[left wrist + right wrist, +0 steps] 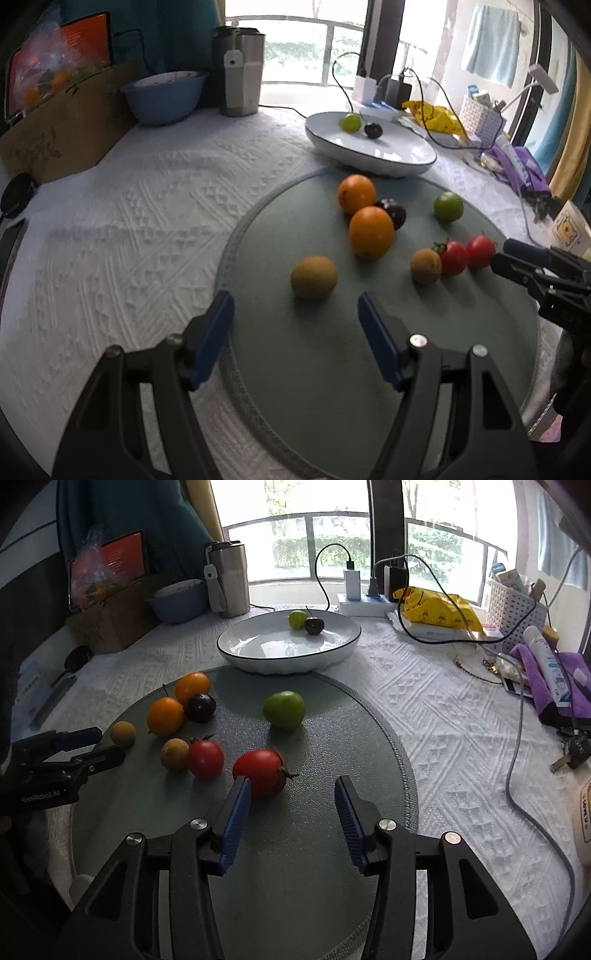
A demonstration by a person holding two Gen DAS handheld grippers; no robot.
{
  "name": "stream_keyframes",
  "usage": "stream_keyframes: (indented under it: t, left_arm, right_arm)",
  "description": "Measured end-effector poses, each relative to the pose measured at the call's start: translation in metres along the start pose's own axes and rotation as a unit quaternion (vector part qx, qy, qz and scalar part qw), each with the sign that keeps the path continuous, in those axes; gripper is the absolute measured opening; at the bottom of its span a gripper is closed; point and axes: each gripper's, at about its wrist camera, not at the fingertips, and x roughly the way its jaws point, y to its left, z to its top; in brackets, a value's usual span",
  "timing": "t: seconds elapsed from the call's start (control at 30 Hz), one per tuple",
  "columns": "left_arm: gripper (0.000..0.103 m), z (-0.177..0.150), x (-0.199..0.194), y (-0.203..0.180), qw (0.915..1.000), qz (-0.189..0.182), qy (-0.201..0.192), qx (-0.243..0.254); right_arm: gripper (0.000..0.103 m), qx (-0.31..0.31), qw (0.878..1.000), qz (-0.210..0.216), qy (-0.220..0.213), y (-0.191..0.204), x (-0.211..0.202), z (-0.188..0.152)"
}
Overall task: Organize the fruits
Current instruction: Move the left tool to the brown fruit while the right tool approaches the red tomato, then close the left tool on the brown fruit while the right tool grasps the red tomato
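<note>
Left wrist view showed your left gripper [295, 317] spread wide and holding nothing, poised above the grey-green mat [332, 369] just short of a brown fruit [314, 277]. Your right gripper [291, 797] was likewise spread and unloaded, its left finger just beside a red tomato [260, 771]. A second tomato [205, 758] touched another brown fruit [175, 754]. Two oranges [166, 716] and a dark plum [200, 708] clustered together, with a green fruit [284, 709] apart. On the white plate [258, 650] beyond the mat sat a small green fruit [297, 619] touching a dark cherry [314, 626].
</note>
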Motion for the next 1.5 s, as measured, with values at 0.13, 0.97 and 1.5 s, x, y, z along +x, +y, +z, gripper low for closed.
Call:
stream_keyframes:
  t: [0.13,0.97,1.5]
  left_arm:
    - [0.071,0.005,0.005,-0.005,0.9999,0.005,0.006,0.01]
    - [0.028,0.017,0.015,-0.019,0.9989,-0.016,0.003,0.045]
    - [0.028,0.035,-0.012,-0.015,0.9978,-0.039,-0.034,0.041]
  right_arm:
    - [0.05,0.001,1.0,0.008,0.003,0.0,0.005,0.002]
    - [0.044,-0.018,0.999,0.027,0.03,0.012,0.035,0.027]
    - [0.044,-0.002,1.0,0.0,-0.006,-0.001,0.005,0.041]
